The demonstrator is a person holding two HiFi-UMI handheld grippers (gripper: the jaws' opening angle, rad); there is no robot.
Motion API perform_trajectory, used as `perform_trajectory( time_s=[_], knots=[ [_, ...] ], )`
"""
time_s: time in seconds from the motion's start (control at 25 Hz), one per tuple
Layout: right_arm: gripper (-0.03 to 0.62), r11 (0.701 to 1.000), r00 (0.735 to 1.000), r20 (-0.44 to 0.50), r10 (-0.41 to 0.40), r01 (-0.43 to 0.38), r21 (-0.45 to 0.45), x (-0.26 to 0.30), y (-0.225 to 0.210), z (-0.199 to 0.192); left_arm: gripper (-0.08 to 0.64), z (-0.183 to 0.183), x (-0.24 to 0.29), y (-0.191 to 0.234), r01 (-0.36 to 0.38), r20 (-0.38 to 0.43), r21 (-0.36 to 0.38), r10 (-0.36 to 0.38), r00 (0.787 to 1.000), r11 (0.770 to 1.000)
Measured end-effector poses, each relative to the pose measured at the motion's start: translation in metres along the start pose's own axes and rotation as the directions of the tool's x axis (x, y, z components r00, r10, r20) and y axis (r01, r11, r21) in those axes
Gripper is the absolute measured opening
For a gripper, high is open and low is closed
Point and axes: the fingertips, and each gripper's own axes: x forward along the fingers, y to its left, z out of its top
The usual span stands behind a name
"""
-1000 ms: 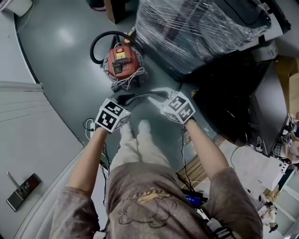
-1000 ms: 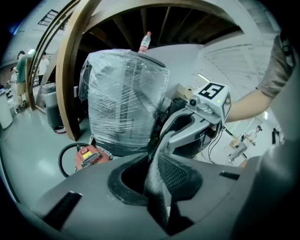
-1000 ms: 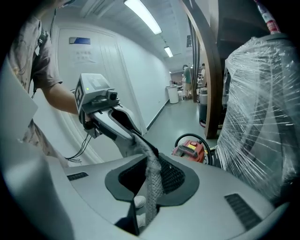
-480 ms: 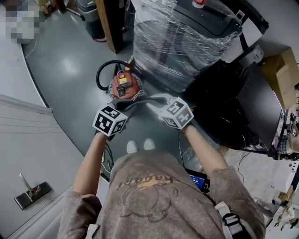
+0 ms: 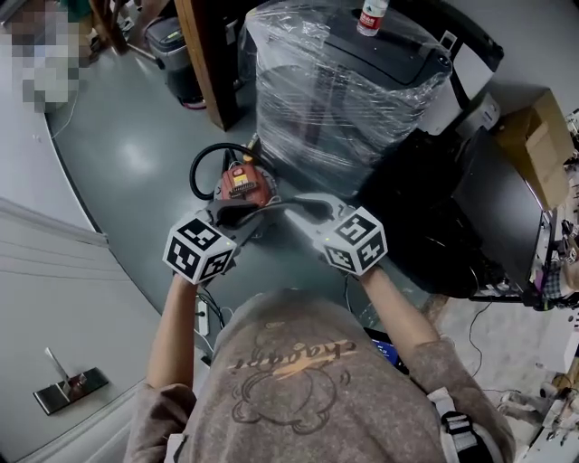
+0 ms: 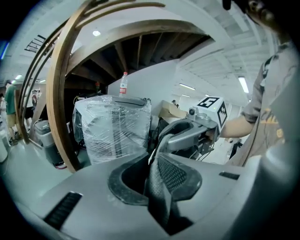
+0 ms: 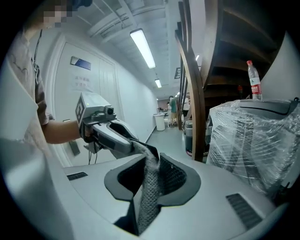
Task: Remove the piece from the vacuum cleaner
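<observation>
Compared with 1 second earlier, the 2 grippers sit closer to the vacuum cleaner (image 5: 242, 184) in the head view, their marker cubes are wider apart, and the person's feet are now hidden beneath the torso.

Left: the left gripper (image 5: 233, 217) points inward, its jaws clamped together on 1 end of the piece (image 5: 262, 209), a dark strip of mesh fabric. In the left gripper view the mesh is pinched between the pads and runs across to the other gripper.

Centre: the piece hangs stretched between the 2 grippers, just in front of the red vacuum cleaner, which stands on the grey floor (image 5: 127, 154) with its black hose (image 5: 201, 163) looped at its left. From this angle it cannot be told whether the piece touches the cleaner.

Right: the right gripper (image 5: 303, 206) holds the opposite end; its jaws are opening, with the mesh between the pads. Behind it stands a plastic-wrapped unit (image 5: 335, 81) with a bottle (image 5: 370, 15) on top.
</observation>
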Motion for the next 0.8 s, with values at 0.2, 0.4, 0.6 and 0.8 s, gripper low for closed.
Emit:
perform_trajectory(
  time_s=[0.2, 0.4, 0.6, 0.8],
  knots=[
    [0.075, 1.0, 0.997, 0.081, -0.016, 0.015, 0.005, -0.014, 0.011, 0.018, 0.06, 0.013, -0.017, -0.012, -0.049, 0.107, 0.005, 0.048, 0.993, 0.999],
    [0.079, 1.0, 0.992, 0.128, 0.011, -0.01, -0.009, -0.025, 0.029, 0.02, 0.066, 0.01, -0.03, -0.023, -0.032, 0.194, -0.041, 0.04, 0.98, 0.999],
    [0.08, 0.999, 0.989, 0.146, 0.032, -0.033, 0.006, -0.029, 0.038, 0.002, 0.071, -0.004, -0.03, -0.032, 0.006, 0.236, -0.08, 0.013, 0.972, 0.997],
    [0.078, 0.999, 0.988, 0.155, 0.002, -0.01, 0.051, -0.03, 0.033, -0.017, 0.069, -0.015, -0.018, -0.035, 0.009, 0.222, -0.055, 0.003, 0.975, 0.998]
  ],
)
